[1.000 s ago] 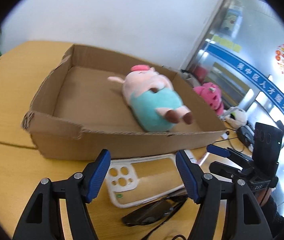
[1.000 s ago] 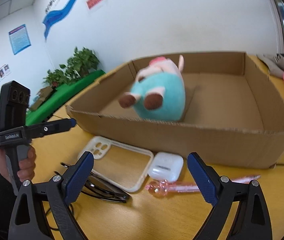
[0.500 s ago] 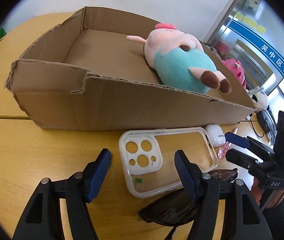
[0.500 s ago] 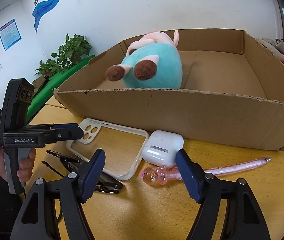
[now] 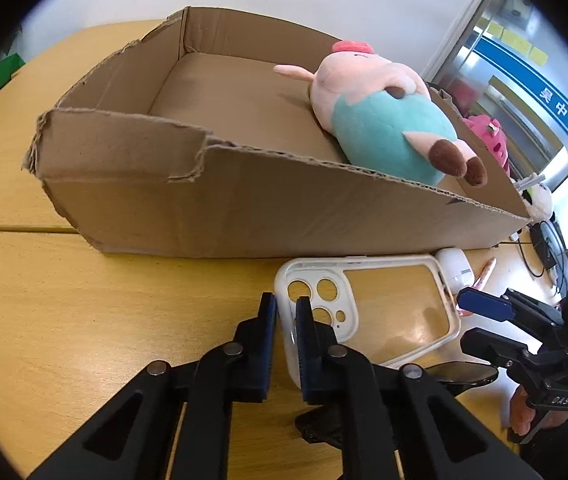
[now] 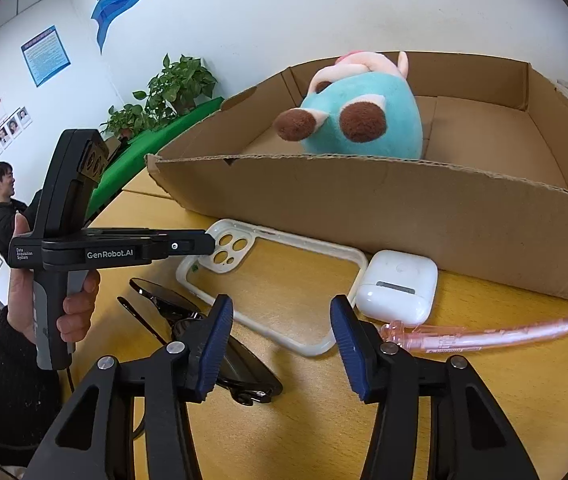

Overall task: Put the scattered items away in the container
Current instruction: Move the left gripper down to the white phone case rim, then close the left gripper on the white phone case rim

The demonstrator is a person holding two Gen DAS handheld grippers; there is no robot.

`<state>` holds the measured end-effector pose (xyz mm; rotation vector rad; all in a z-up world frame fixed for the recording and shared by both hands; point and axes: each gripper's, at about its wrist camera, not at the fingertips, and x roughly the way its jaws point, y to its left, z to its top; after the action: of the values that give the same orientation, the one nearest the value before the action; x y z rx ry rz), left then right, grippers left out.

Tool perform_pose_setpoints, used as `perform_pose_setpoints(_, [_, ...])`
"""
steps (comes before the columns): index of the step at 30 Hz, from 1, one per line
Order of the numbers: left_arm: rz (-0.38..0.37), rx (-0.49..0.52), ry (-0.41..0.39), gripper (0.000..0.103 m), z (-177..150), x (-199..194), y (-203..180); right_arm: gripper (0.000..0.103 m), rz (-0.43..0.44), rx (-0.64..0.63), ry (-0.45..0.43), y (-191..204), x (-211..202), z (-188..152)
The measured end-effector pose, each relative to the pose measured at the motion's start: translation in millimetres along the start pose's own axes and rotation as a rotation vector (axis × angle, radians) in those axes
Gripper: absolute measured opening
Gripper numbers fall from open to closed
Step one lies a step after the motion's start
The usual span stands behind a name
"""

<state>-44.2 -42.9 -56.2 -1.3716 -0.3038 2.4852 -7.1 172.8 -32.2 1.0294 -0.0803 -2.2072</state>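
Note:
My left gripper (image 5: 285, 312) is shut on the near left rim of a clear white phone case (image 5: 387, 304) that lies on the wooden table in front of the cardboard box (image 5: 244, 208). It also shows in the right wrist view (image 6: 204, 245), at the case's camera-hole corner. My right gripper (image 6: 282, 334) is open, low over the case's (image 6: 284, 280) near end. A white earbud case (image 6: 397, 286), a pink pen (image 6: 483, 334) and black sunglasses (image 6: 204, 332) lie beside the phone case. A pig plush (image 5: 387, 120) lies inside the box.
A pink plush (image 5: 487, 140) and a white plush (image 5: 539, 200) lie behind the box at the right, with cables (image 5: 543, 248). Potted plants (image 6: 164, 96) and a person (image 6: 4, 200) are beyond the table's left side.
My left gripper has moved down and shut on the phone case's rim. My right gripper has come lower and closer to the case and stays open.

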Motion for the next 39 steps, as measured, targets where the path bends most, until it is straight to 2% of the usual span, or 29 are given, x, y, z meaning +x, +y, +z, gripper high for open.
perform_pose_setpoints(8, [0.009,0.008,0.004,0.009,0.4,0.4,-2.1,0.043,-0.070,0.023,0.023,0.9,2.1,-0.2])
perform_pose_setpoints(11, [0.014,0.013,0.004,0.009,1.0,0.8,-1.8,0.042,-0.110,0.022,0.047,2.4,4.1,-1.5])
perform_pose_setpoints(17, [0.030,0.024,0.003,0.009,0.3,0.8,-3.8,0.040,-0.127,0.052,0.067,1.8,9.8,2.0])
perform_pose_setpoints(19, [0.035,0.027,0.002,0.009,-0.4,0.3,-4.8,0.033,-0.143,0.053,0.065,2.1,9.8,1.6])
perform_pose_setpoints(21, [0.045,0.027,0.001,0.008,-1.1,-0.7,-4.7,0.018,-0.154,0.061,0.062,-0.5,9.2,1.1])
perform_pose_setpoints(22, [0.046,0.024,0.001,0.008,-1.2,-1.1,-4.1,0.015,-0.150,0.066,0.060,-2.0,8.7,0.4])
perform_pose_setpoints(27, [0.061,0.022,-0.005,0.006,-0.9,-5.0,-1.5,0.013,-0.144,0.044,0.049,1.3,7.5,-0.8])
perform_pose_setpoints(31, [0.042,0.015,-0.039,0.005,0.0,-21.1,1.9,0.011,-0.154,-0.003,0.018,12.5,3.6,-0.7])
perform_pose_setpoints(35, [-0.010,0.040,-0.141,0.006,-1.3,-55.9,-3.4,0.010,-0.133,-0.010,-0.042,18.1,-8.0,-0.6])
perform_pose_setpoints(39, [-0.025,0.072,-0.224,0.006,2.3,-79.0,-15.0,0.010,-0.145,-0.040,-0.130,26.0,-26.3,2.3])
